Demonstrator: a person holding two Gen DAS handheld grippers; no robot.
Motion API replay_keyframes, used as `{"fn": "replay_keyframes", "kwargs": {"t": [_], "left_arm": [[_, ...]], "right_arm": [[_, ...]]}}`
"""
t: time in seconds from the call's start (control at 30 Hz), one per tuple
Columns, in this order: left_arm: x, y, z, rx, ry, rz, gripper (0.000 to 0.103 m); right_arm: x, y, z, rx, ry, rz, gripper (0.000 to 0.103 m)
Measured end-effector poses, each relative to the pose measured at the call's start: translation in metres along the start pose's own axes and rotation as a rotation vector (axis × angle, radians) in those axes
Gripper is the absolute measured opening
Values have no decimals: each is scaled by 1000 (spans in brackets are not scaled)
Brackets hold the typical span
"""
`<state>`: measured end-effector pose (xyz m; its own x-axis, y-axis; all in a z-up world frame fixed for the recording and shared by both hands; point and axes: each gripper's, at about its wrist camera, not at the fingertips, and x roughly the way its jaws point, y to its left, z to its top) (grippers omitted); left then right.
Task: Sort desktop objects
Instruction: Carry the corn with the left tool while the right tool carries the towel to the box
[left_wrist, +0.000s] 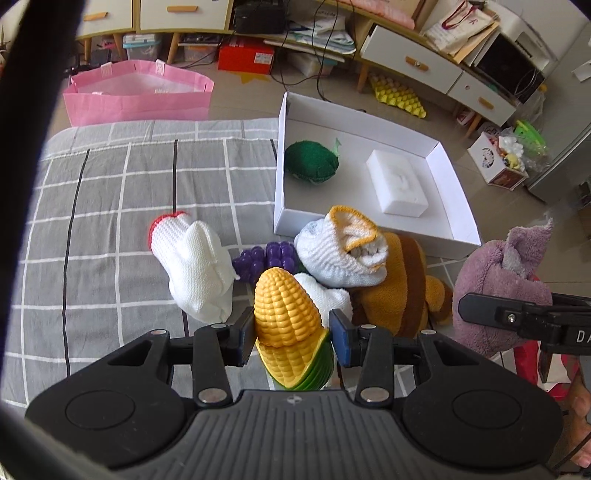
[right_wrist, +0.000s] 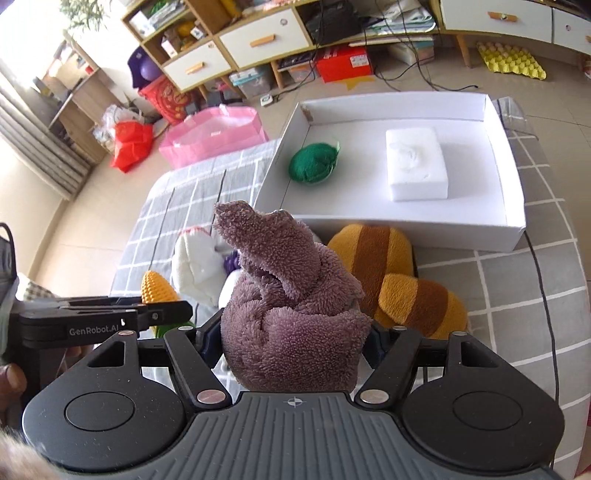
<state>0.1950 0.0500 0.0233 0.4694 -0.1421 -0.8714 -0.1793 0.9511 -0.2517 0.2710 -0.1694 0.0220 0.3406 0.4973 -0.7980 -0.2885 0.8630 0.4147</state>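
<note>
My left gripper (left_wrist: 291, 338) is shut on a yellow toy corn cob (left_wrist: 286, 306) with a green husk, held above the grey checked cloth. My right gripper (right_wrist: 291, 336) is shut on a bunched purple fleece cloth (right_wrist: 291, 321), which also shows at the right of the left wrist view (left_wrist: 495, 280). Ahead lies a white shallow box (right_wrist: 388, 225) holding a green knitted vegetable (right_wrist: 312, 162) and a white foam block (right_wrist: 415, 164). Before the box lie white gloves (left_wrist: 199, 266), purple toy grapes (left_wrist: 273, 254), a rolled white sock with yellow rim (left_wrist: 343, 254) and a yellow-brown striped plush (right_wrist: 402, 280).
The table carries a grey checked cloth (left_wrist: 122, 206). A pink bag (left_wrist: 136, 96) stands on the floor beyond its far edge. Cabinets, boxes and cables line the back of the room. The left gripper's body (right_wrist: 96, 321) sits close to the left of my right gripper.
</note>
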Motion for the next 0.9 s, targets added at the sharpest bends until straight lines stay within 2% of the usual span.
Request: {"fn": "replay_keyframes", "kwargs": {"t": [0.1, 0.27, 0.37, 0.53, 0.7, 0.9], "left_arm": [[3, -6, 22, 5, -18, -9, 39], [26, -27, 66, 30, -27, -23, 39], [47, -43, 94, 58, -27, -17, 39], [78, -70, 134, 115, -29, -13, 39], [119, -81, 154, 139, 10, -5, 39], [164, -93, 154, 164, 77, -2, 39]], "right_arm": [[-4, -8, 16, 19, -60, -32, 75], [7, -29, 49, 68, -112, -75, 75], [20, -45, 69, 108, -127, -71, 75], [49, -69, 96, 113, -125, -125, 75], [61, -87, 114, 104, -149, -154, 75], [72, -118, 119, 139, -147, -226, 76]]}}
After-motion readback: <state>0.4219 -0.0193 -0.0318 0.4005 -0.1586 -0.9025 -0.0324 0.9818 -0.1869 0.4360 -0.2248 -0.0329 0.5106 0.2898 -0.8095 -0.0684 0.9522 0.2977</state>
